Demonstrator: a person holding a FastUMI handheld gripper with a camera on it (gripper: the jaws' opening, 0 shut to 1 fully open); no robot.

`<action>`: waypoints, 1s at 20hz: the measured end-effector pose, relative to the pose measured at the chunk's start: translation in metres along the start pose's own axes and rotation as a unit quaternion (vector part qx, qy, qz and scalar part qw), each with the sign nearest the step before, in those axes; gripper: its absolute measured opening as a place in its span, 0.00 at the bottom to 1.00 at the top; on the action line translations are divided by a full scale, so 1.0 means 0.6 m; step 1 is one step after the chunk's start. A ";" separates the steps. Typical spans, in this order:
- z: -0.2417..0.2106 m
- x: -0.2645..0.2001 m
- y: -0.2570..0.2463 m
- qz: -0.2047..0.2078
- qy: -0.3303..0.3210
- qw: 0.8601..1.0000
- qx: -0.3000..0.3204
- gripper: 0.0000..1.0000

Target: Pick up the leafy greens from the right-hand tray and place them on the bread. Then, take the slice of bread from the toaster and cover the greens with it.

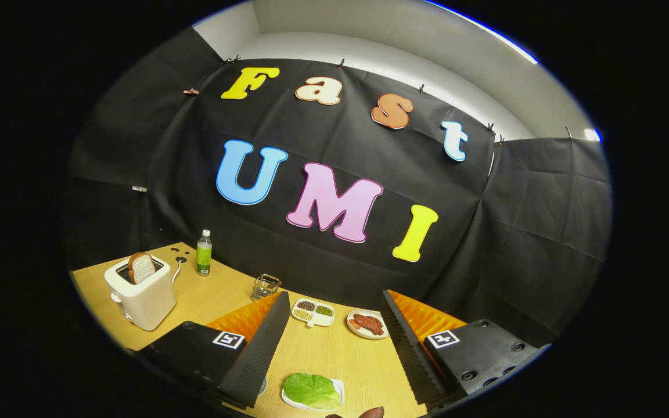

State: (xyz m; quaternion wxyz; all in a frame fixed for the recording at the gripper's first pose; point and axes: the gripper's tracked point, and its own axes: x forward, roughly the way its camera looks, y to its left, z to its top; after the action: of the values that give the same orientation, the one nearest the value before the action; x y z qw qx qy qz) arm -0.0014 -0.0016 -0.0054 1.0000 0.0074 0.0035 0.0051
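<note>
My gripper is open above the wooden table, its two ribbed fingers spread wide with nothing between them. A green leaf lies on a small white plate on the table, low between the fingers and close to me. A white toaster stands well off to the left, beyond the left finger, with a slice of bread sticking up out of its slot.
Beyond the fingers lie a white divided dish of beans and a plate with reddish meat. A glass jar and a green-labelled bottle stand nearer the black cloth wall. A dark brownish edge shows just below the leaf.
</note>
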 end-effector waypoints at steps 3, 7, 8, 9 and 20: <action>0.002 -0.001 -0.004 0.002 -0.003 1.000 0.003 0.97; -0.010 0.010 -0.003 0.035 0.000 0.999 -0.022 0.97; -0.021 0.013 -0.002 0.048 0.005 0.998 -0.029 0.97; -0.033 0.016 -0.004 0.062 0.011 0.998 -0.031 0.97; -0.297 0.050 -0.010 0.232 0.151 0.955 -0.108 0.96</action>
State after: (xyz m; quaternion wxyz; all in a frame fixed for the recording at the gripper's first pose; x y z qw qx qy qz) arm 0.0273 -0.0044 -0.1838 0.9540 -0.1004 0.1518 0.2383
